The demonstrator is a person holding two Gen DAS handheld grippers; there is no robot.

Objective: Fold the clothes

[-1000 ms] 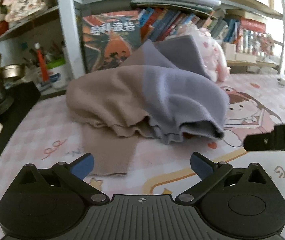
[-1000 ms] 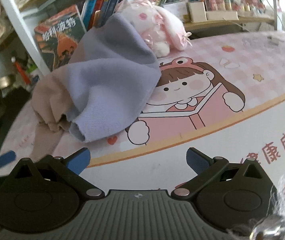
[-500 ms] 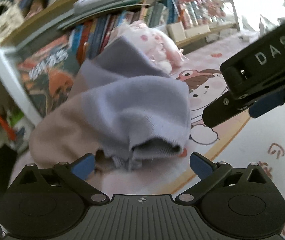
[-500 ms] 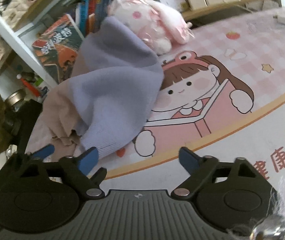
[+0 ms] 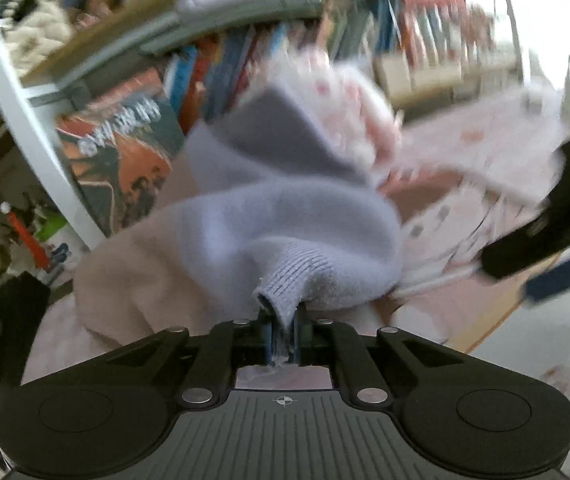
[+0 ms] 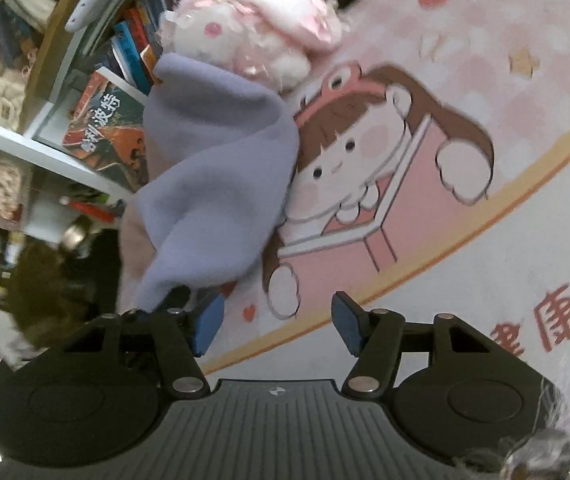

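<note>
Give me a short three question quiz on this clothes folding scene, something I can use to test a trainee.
1. True or false: the left tool is shut on the ribbed cuff of the lavender and beige garment.
2. Which tool has its jaws apart and holds nothing: A) left, B) right?
3. Fill in: behind the garment, a pink and white ______ lies on the cartoon-print mat.

Key
1. True
2. B
3. Plush toy
</note>
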